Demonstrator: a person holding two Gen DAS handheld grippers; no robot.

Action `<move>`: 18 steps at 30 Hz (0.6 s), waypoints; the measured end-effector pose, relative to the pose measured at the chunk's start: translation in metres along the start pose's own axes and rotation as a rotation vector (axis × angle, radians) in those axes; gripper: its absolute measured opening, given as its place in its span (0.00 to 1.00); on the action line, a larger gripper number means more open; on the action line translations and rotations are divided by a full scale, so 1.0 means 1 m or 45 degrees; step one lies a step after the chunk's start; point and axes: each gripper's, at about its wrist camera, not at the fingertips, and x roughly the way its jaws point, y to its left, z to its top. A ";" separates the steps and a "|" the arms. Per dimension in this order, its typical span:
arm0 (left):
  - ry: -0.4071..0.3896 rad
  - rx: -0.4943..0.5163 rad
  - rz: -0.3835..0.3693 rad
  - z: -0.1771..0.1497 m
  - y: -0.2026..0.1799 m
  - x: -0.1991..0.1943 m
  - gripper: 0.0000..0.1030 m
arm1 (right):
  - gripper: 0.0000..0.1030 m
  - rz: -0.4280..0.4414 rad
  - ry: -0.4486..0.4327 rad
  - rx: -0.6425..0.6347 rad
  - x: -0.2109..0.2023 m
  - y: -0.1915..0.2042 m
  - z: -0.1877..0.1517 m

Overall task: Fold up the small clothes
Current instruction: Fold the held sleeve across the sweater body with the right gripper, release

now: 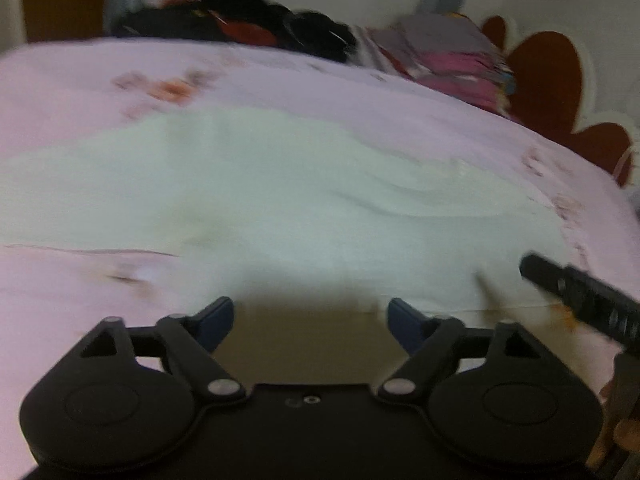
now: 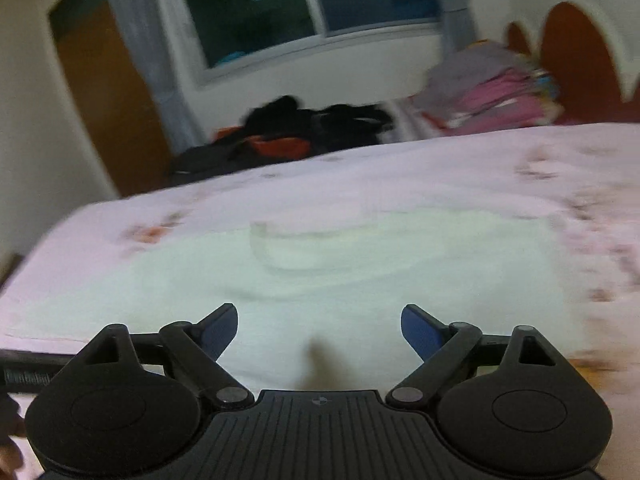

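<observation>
Pink floral bedsheet (image 2: 460, 168): bore a white garment (image 2: 340, 272) spread flat. Left gripper (image 1: 310, 322) and right gripper (image 2: 320, 330): both gaped wide, holding nothing.

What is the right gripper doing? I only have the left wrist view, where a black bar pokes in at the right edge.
Observer: The right gripper is open above the pale garment, with nothing between its jaws.
Operator: My picture of the garment is a blur. Can you see a neckline?
Observer: Yes, what looks like a curved neckline shows on the part of it farther from the gripper.
Operator: What is beyond the bed? I get only a sliver at the top.
Observer: A wide window with dark panes.
</observation>
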 end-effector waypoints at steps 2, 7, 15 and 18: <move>0.037 -0.023 -0.061 0.002 -0.005 0.020 0.58 | 0.86 -0.070 0.011 0.001 -0.009 -0.016 -0.007; 0.010 -0.103 -0.093 0.008 -0.007 0.043 0.46 | 0.86 -0.203 0.039 0.016 -0.020 -0.051 -0.026; -0.049 -0.107 -0.171 0.011 -0.017 0.042 0.07 | 0.86 -0.302 0.070 0.062 -0.021 -0.075 -0.044; -0.134 -0.118 -0.220 0.022 -0.021 0.022 0.07 | 0.86 -0.308 0.073 0.062 -0.018 -0.076 -0.044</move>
